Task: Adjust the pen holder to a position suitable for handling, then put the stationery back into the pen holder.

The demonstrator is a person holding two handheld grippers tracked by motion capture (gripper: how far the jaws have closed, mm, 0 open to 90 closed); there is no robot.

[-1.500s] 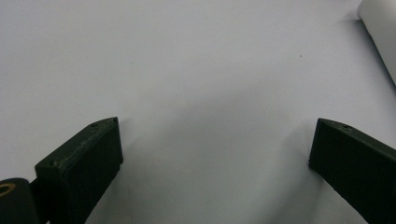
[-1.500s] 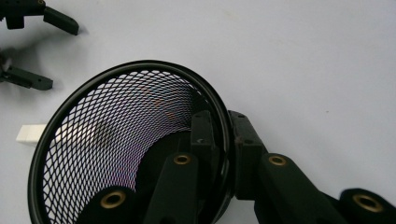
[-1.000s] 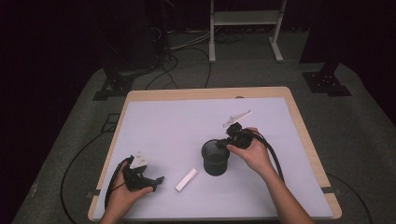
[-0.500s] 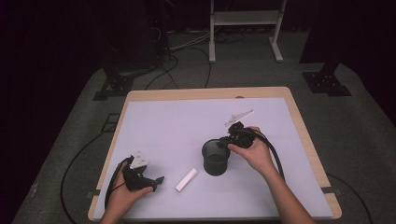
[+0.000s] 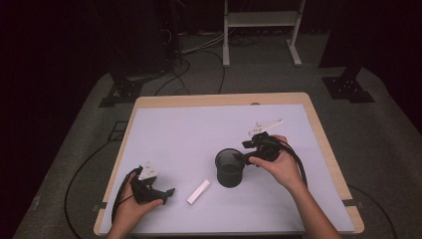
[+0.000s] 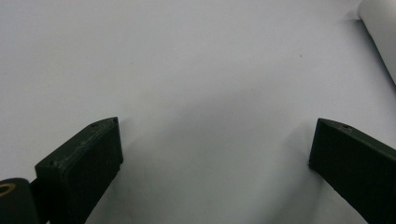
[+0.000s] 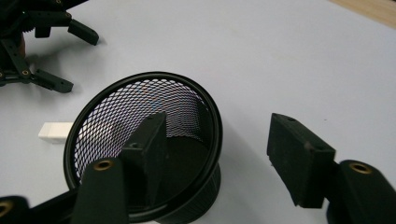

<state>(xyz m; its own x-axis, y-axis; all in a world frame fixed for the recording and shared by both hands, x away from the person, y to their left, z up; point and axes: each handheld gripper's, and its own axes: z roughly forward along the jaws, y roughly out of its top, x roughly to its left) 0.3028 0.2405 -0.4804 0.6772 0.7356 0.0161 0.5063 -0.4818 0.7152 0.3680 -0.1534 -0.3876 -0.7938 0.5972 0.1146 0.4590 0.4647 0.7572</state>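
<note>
Since the earlier frame your right gripper (image 7: 219, 158) jaws have just been opening, freeing the upright black mesh cup's (image 5: 229, 168) rim between them; left gripper (image 6: 215, 154) idles open, small white block (image 5: 198, 192) remains on the desk (image 5: 189, 129)

Both grippers are black, with blocky ribbed jaws, brass-coloured pivot screws, grey three-cornered top plates and trailing black cables.

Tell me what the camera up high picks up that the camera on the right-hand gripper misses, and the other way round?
High view: the whole table, the person's forearms, the floor cables, the stand behind, and the right gripper from outside, in the right hand. Right gripper view: a close look into the black mesh cup, with one jaw inside the rim and the other outside, well apart after just opening; the pads press on nothing. Both show the cup, the small white block lying beside it, and the left gripper beyond.
</note>
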